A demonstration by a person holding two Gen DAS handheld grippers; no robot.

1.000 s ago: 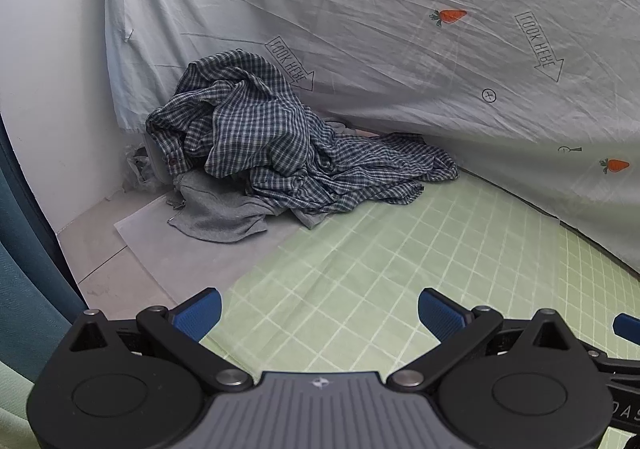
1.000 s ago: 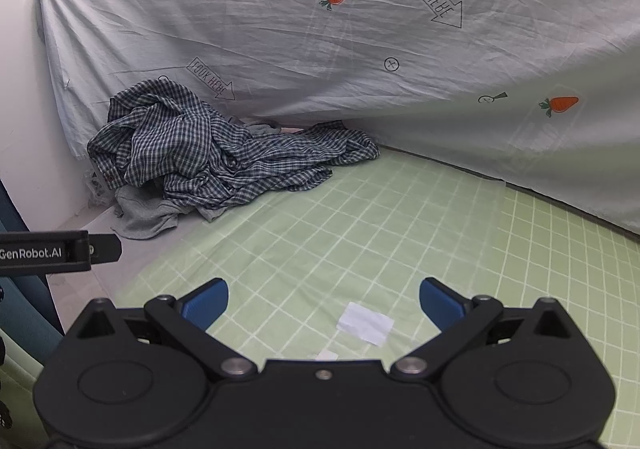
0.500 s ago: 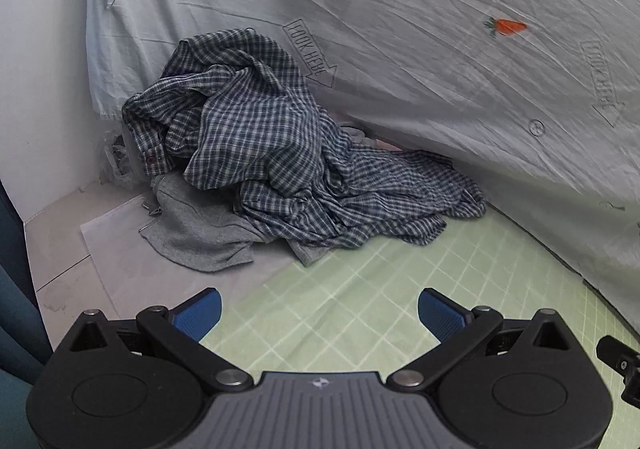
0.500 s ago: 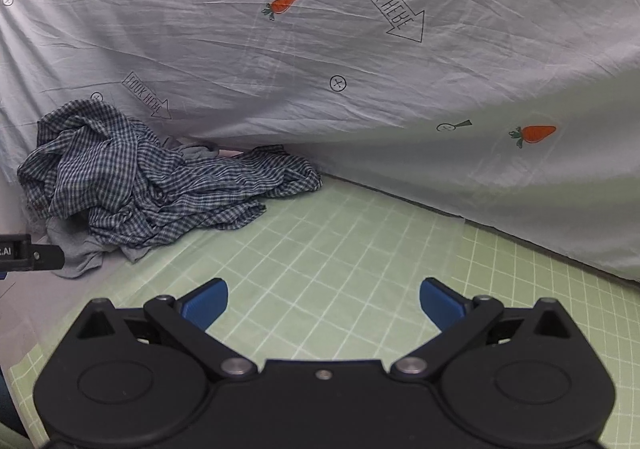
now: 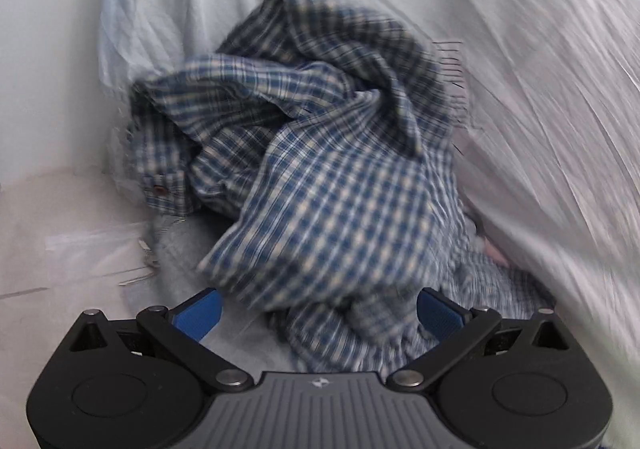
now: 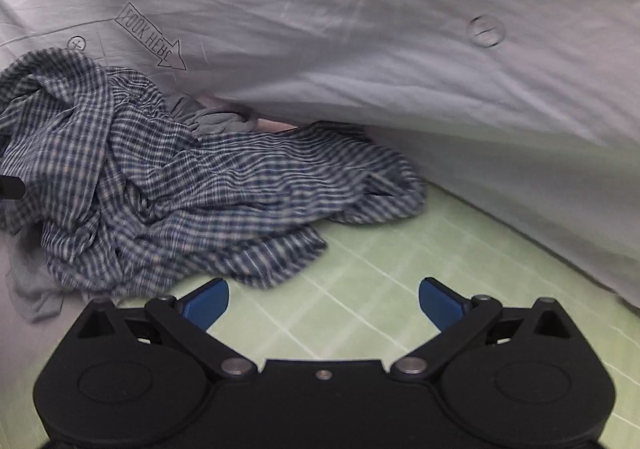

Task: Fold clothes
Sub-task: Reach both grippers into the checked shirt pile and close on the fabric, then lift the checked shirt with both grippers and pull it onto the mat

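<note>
A crumpled blue-and-white checked shirt (image 5: 328, 185) lies in a heap against the backdrop; it also shows in the right wrist view (image 6: 192, 193). A grey garment (image 5: 180, 249) lies under its left side, and shows at the lower left in the right wrist view (image 6: 36, 289). My left gripper (image 5: 318, 313) is open, its blue fingertips on either side of the shirt's near folds. My right gripper (image 6: 324, 299) is open and empty, just in front of the shirt's near hem, over the green checked mat (image 6: 380, 273).
A pale blue sheet (image 6: 360, 49) printed with arrows and symbols hangs behind the pile. A white wall (image 5: 48, 69) and pale floor (image 5: 52, 241) lie to the left. A sliver of the left gripper (image 6: 10, 187) shows at the right wrist view's left edge.
Both grippers have moved forward toward the pile. The left one now reaches the checked shirt and the right one is close to its hem. Both stay open.
</note>
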